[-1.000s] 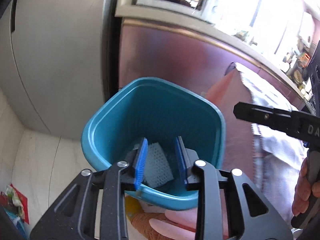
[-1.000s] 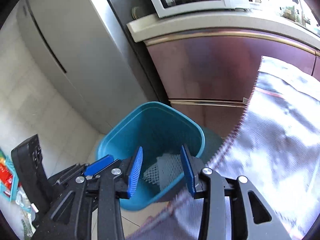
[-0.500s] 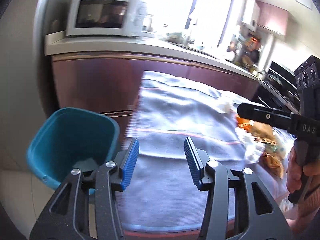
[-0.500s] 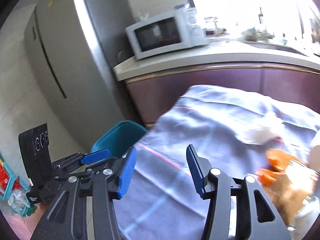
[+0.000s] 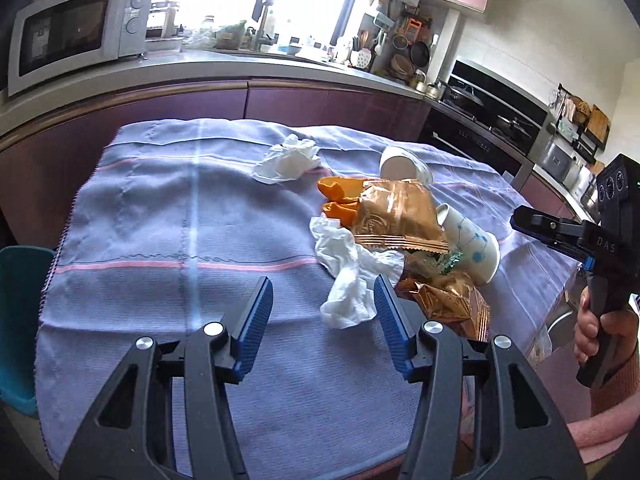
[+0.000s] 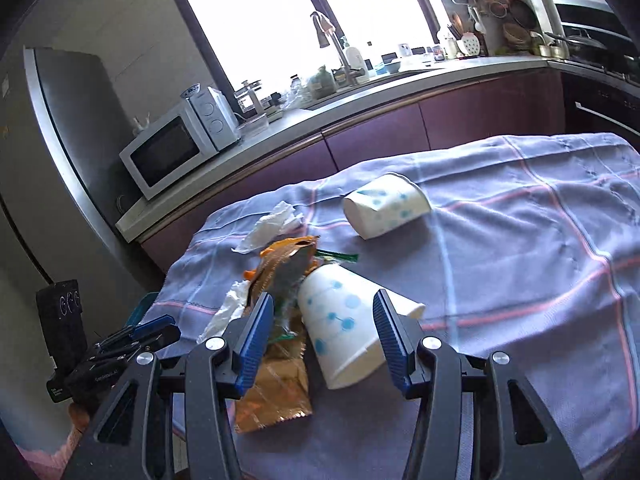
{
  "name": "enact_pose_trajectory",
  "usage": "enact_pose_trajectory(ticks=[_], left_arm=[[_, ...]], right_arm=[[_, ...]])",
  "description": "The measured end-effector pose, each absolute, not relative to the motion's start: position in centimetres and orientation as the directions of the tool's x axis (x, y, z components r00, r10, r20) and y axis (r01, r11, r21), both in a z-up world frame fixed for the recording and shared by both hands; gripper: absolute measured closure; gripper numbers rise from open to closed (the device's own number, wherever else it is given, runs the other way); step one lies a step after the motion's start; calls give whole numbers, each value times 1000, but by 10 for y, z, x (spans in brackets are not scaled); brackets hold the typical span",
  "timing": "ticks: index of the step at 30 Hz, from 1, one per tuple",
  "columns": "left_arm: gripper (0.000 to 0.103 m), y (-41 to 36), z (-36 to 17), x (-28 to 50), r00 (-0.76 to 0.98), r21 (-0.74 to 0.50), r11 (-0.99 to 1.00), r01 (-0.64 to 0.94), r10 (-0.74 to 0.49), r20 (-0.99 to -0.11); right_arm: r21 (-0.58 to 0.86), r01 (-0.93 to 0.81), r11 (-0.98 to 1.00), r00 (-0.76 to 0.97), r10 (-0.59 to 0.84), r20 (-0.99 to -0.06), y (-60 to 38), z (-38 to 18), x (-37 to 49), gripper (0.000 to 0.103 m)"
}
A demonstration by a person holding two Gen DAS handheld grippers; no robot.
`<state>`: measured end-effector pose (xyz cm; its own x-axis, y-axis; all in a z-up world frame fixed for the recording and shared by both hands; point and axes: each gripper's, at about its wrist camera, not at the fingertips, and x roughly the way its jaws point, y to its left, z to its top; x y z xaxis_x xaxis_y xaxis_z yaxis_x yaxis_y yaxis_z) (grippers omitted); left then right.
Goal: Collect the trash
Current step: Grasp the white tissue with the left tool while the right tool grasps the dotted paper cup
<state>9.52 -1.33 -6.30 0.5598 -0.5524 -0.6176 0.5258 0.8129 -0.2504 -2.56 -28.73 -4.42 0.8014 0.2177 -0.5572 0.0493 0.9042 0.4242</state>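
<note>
Right wrist: paper cup (image 6: 344, 328) lies tipped, mouth toward camera, base away

Both tools, left tool (image 5: 322, 324) and right tool (image 6: 323, 338), sit low in frame, tilted downward, jaws apart with nothing gripped, the left's having just been opening.

Table cloth (image 5: 160, 240): left half bare, open to approach. Centre-right blocked by clustered litter: crumpled tissue (image 5: 348, 276), gold wrappers (image 5: 396, 216), tipped paper cup (image 6: 344, 328). Second cup (image 6: 384, 210) lies apart behind; the cloth around it is free. Teal bin (image 5: 20, 320) stands at the left edge.
</note>
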Motion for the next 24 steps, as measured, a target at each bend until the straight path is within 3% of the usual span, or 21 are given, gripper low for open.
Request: enact_pose_trajectory(ticks=[9,11,20,24], left_arm=[[53,-45,-79,112,505,-212,831,514,-493,-709],[54,-48,-82,115,494,-213,835,507,-484,-722],[85,-54,-88,121,463,-227,834,503,-482,-744],[97,-54,-87,120,473,-225,837,498,-480,-739]], right_arm=[[534,65,843,773,296,-561,-296,-82,-27,54],[560,54,826,769,324,-552,-296,-87,-23,60],[616,30,787,779,368,-508,-299,-95,-14,96],[613,21,790,792,361,-493,-300,-91,-16,101]])
